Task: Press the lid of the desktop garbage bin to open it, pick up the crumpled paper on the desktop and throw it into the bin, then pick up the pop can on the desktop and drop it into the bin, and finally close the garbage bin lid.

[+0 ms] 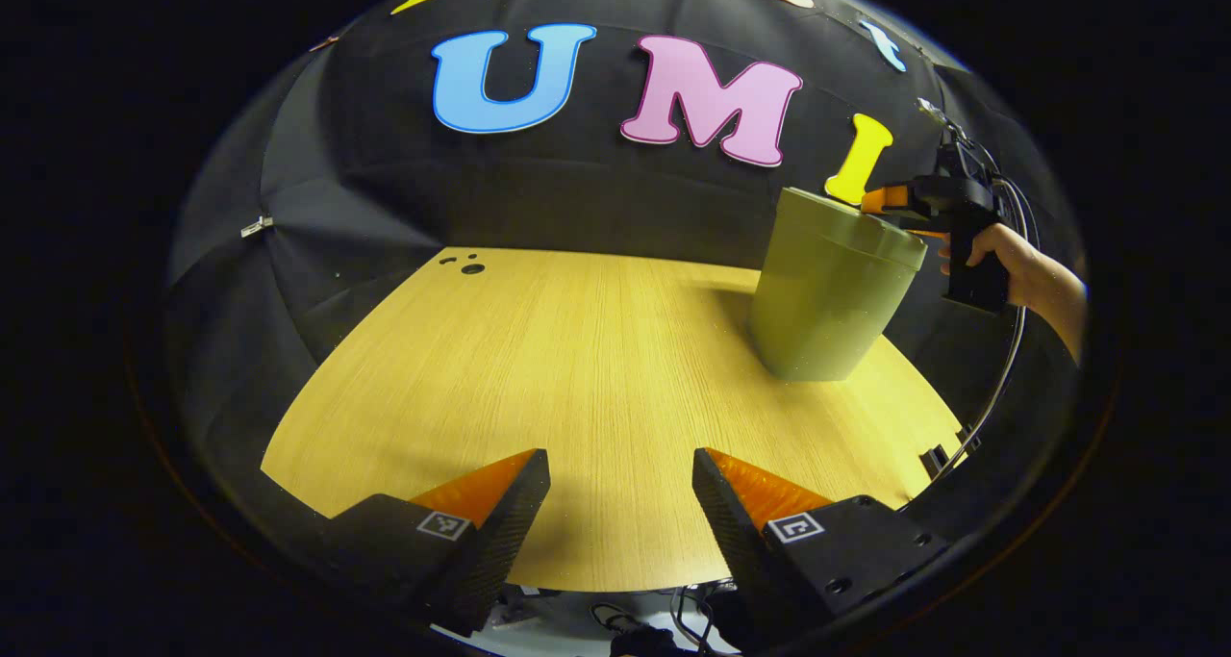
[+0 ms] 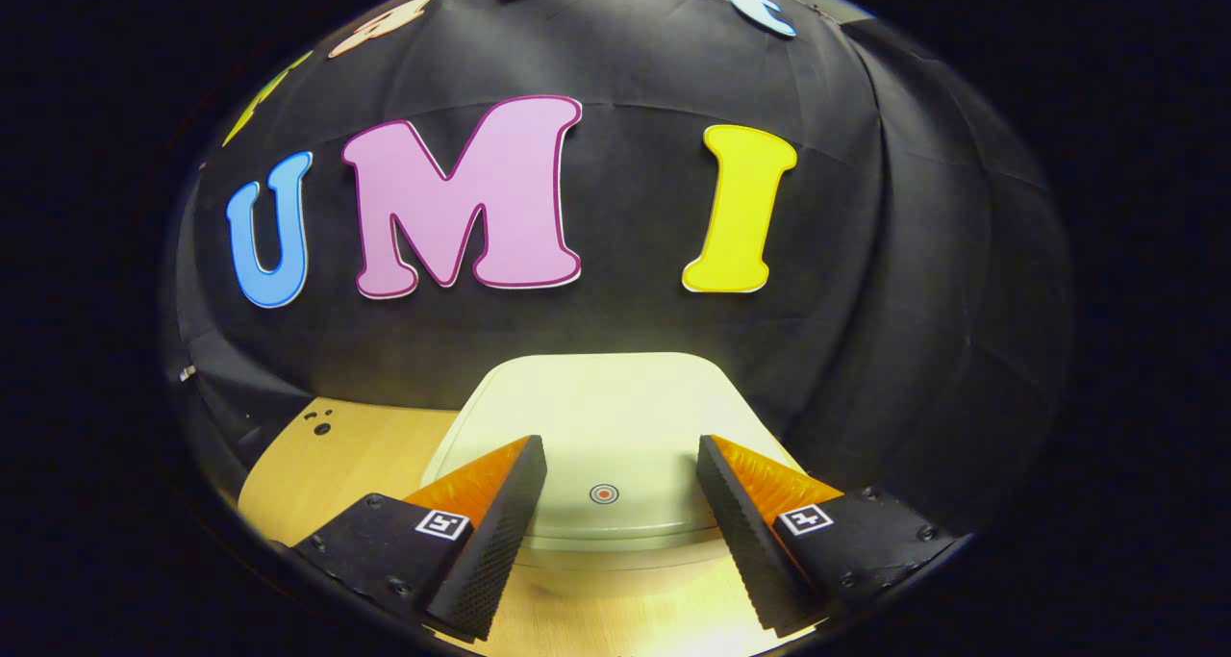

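While the green bin (image 1: 827, 291) stands upright toward the far right of the wooden bench (image 1: 577, 368), its lid (image 2: 596, 416) lies flat and closed on top. In the right gripper view the right claw (image 2: 615, 503) hangs just above that lid with its fingers spread wide, nothing between them, and a small round button (image 2: 603, 493) sits on the lid's near edge, midway between the tips. In the left gripper view the same claw shows at the bin's rim, held by a hand (image 1: 1000, 253). The left claw (image 1: 620, 503) hovers low over the near part of the bench, well apart from the bin, also spread and holding nothing.

I cannot see crumpled paper or a pop can on the bench, so my guess is they are already inside, though the frames do not prove it.

The bin looks like thin moulded plastic: light, stiff, smooth-walled. A light bin with little in it would likely slide or tip if pushed sideways, so any press on the lid should go straight down, near the marked button, where the latch probably sits. The glossy lid may let a fingertip skid if it lands at an angle. If the bin had to be steadied, the wall below the rim seems the best place, since the body tapers downward and a grip lower down could slip.
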A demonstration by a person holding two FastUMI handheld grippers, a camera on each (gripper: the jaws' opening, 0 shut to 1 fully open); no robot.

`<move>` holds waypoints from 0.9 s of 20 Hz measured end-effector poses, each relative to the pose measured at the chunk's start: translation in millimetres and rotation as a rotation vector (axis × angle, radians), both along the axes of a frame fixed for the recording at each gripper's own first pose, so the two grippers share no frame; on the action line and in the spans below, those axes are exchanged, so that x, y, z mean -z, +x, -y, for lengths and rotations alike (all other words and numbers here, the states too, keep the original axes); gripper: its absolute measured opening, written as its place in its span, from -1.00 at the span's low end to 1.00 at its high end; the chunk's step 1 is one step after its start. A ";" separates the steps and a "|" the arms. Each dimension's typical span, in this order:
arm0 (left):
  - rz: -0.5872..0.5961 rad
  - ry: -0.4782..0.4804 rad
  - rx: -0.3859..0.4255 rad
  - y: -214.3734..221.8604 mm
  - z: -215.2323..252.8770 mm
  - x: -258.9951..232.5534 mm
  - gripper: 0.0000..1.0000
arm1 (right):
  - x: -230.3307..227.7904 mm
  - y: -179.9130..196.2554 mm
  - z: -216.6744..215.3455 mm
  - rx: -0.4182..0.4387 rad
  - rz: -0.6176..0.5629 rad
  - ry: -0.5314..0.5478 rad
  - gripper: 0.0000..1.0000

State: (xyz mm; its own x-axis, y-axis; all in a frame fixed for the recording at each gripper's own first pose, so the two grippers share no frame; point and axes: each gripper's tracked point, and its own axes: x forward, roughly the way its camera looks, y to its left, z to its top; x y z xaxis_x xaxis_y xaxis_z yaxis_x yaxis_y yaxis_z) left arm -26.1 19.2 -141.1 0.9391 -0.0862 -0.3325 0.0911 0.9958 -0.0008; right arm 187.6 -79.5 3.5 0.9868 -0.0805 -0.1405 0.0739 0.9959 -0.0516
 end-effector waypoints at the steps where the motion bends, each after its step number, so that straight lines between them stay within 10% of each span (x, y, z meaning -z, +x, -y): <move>1: 0.016 0.002 0.001 0.4 -0.5 -5.1 0.92 | -0.6 -0.7 -0.7 -0.010 0.011 0.006 1.00; 18: 0.411 0.033 0.013 -42.4 10.0 -147.0 0.92 | -53.6 -145.7 -30.5 -0.008 0.288 0.018 0.97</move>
